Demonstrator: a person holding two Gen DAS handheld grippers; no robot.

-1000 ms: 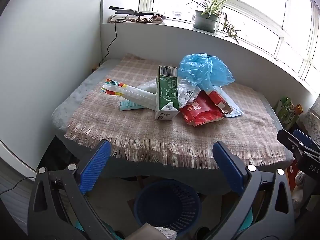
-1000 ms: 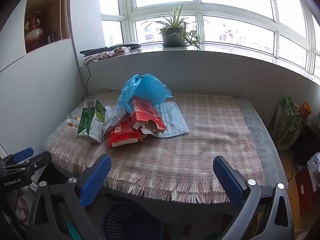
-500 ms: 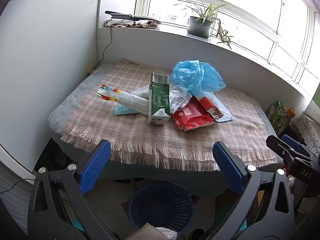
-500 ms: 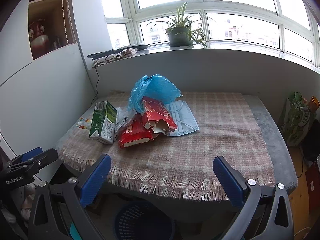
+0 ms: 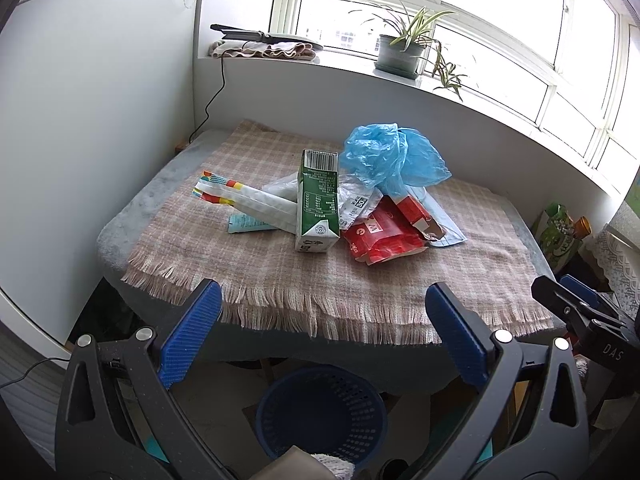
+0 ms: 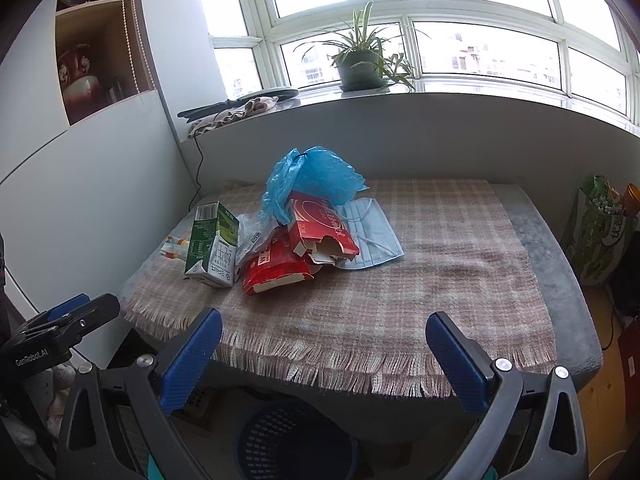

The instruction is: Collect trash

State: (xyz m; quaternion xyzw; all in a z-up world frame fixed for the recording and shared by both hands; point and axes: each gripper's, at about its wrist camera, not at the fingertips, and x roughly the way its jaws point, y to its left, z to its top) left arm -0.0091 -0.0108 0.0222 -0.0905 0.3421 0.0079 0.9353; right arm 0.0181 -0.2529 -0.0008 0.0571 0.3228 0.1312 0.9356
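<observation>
A heap of trash lies on the checked cloth: a green milk carton (image 5: 317, 204) (image 6: 212, 246), a crumpled blue plastic bag (image 5: 394, 158) (image 6: 312, 178), red torn boxes (image 5: 390, 232) (image 6: 316, 236), a pale blue face mask (image 6: 370, 236), a white striped wrapper (image 5: 248, 202) and a clear wrapper (image 5: 356, 204). A dark blue mesh bin (image 5: 322, 412) (image 6: 294, 440) stands on the floor under the table's near edge. My left gripper (image 5: 322, 300) and right gripper (image 6: 322, 330) both hover open and empty in front of the table, well short of the heap.
The cloth (image 6: 440, 260) covers a grey table (image 6: 552, 272) against a white wall. A potted plant (image 6: 360, 64) and a cloth with a cord sit on the windowsill. A green bag (image 6: 600, 232) stands on the floor at right. A white cabinet (image 5: 80, 120) closes the left side.
Both grippers have risen and shifted a little over the second, so the table and heap sit lower and nearer the middle of each view. Nothing on the table has moved.
</observation>
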